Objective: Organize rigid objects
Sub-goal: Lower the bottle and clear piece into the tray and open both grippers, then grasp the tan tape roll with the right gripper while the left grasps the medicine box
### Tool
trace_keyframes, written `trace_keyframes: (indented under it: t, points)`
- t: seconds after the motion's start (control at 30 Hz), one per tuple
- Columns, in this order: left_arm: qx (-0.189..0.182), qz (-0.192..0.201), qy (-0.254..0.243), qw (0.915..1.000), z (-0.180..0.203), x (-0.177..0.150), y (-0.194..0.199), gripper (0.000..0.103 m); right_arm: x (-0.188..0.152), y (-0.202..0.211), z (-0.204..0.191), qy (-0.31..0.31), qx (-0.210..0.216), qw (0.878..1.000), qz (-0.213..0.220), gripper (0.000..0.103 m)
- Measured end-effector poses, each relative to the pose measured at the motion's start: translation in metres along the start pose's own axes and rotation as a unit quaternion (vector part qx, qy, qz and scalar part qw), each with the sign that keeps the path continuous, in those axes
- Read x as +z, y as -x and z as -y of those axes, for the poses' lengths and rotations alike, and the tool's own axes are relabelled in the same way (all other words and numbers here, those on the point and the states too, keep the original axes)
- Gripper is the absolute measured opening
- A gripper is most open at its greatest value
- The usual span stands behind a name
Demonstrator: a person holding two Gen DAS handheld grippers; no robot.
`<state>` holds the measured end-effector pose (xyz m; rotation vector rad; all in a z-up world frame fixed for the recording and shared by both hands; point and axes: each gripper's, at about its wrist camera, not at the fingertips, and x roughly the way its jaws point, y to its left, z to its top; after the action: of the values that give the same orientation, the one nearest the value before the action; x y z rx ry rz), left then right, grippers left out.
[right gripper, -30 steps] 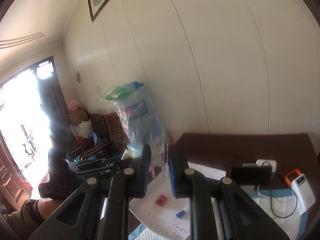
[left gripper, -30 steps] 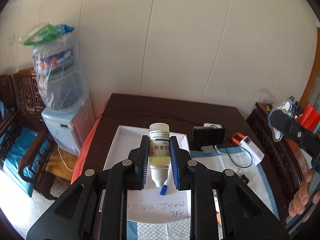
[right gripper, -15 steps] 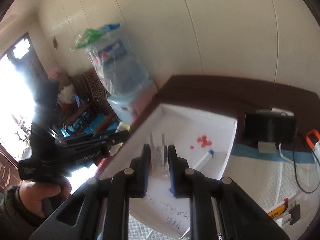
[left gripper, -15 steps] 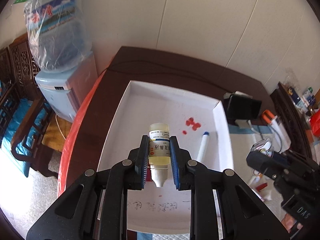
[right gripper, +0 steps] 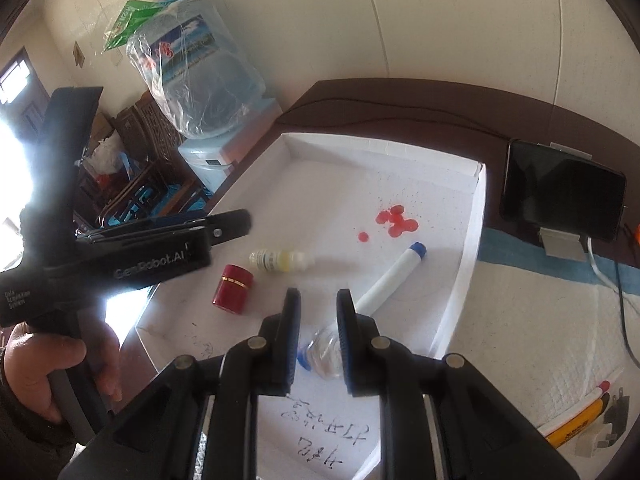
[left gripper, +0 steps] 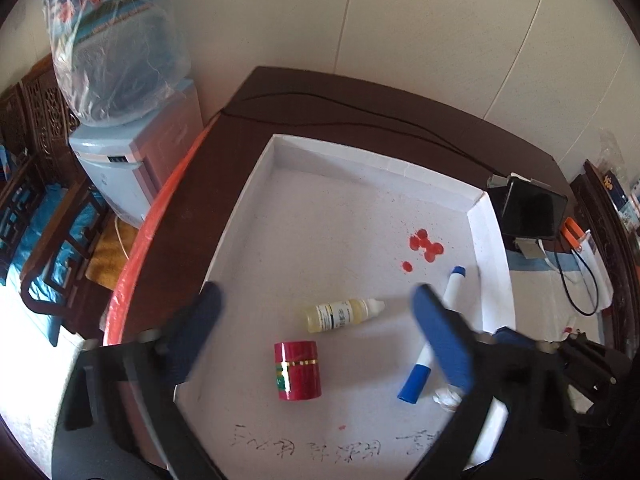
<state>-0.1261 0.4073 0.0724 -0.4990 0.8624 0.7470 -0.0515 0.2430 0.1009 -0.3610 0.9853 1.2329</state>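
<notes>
Left gripper (left gripper: 316, 308): fingers flung wide and opening right now, blurred with the motion; the dropper bottle lies between them on the tray floor, untouched by either pad.
Dropper bottle (left gripper: 342, 314): on its side in the white tray, pale yellow liquid inside, white tip pointing right; also seen from the right wrist (right gripper: 280, 260), just beside the left gripper's fingertip.
Red canister (left gripper: 298, 376): just near of the bottle in the tray, gold band around it; from the right wrist (right gripper: 233, 288) it sits left of the right gripper's fingers.
Right gripper (right gripper: 318, 328): fingers parted and opening; a clear vial sits low between them, and whether the pads touch it I cannot tell.
Clear vial (right gripper: 326, 350): small, transparent, with a blue bit at its left end, resting on the tray floor.
Marker (right gripper: 390, 276): white with blue ends, lying diagonally on the right side of the tray, its near end running under the right gripper's right finger.
White tray (left gripper: 360, 152): shallow, walled, on the dark counter (left gripper: 304, 88); red blotches (left gripper: 425, 244) stain its far right floor, handwriting along the near edge.
Phone (right gripper: 560, 190): propped on a stand, right of the tray.
Hand (right gripper: 52, 364): gripping the left gripper's handle at the left of the right wrist view.
</notes>
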Motion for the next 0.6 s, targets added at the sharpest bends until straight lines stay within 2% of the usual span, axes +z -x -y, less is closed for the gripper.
trace_keyframes:
  t: [0.03, 0.07, 0.1, 0.13, 0.3, 0.6]
  points:
    - [0.011, 0.006, -0.003, 0.9999, 0.001, -0.001, 0.002, 0.103, -0.001, -0.001, 0.001, 0.0, 0.0, 1.0, 0.002, 0.051]
    - [0.019, 0.008, -0.004, 0.9998, 0.001, -0.001, 0.004, 0.103, -0.003, 0.001, 0.001, -0.002, 0.002, 1.0, 0.005, 0.084]
    - [0.023, 0.011, -0.003, 0.9997, 0.001, -0.002, 0.006, 0.103, -0.005, 0.002, 0.001, -0.005, 0.004, 1.0, 0.009, 0.099]
    - [0.024, 0.015, 0.0, 0.9996, 0.0, -0.003, 0.008, 0.103, -0.006, 0.005, 0.002, -0.006, 0.003, 1.0, 0.013, 0.103]
    - [0.028, 0.026, 0.01, 0.9992, -0.001, -0.009, 0.026, 0.103, -0.012, 0.023, -0.002, 0.001, -0.002, 0.999, 0.034, 0.103]
    - [0.02, 0.055, 0.001, 0.9983, 0.013, -0.022, 0.073, 0.103, -0.02, 0.066, -0.016, 0.01, 0.016, 0.997, 0.078, 0.103]
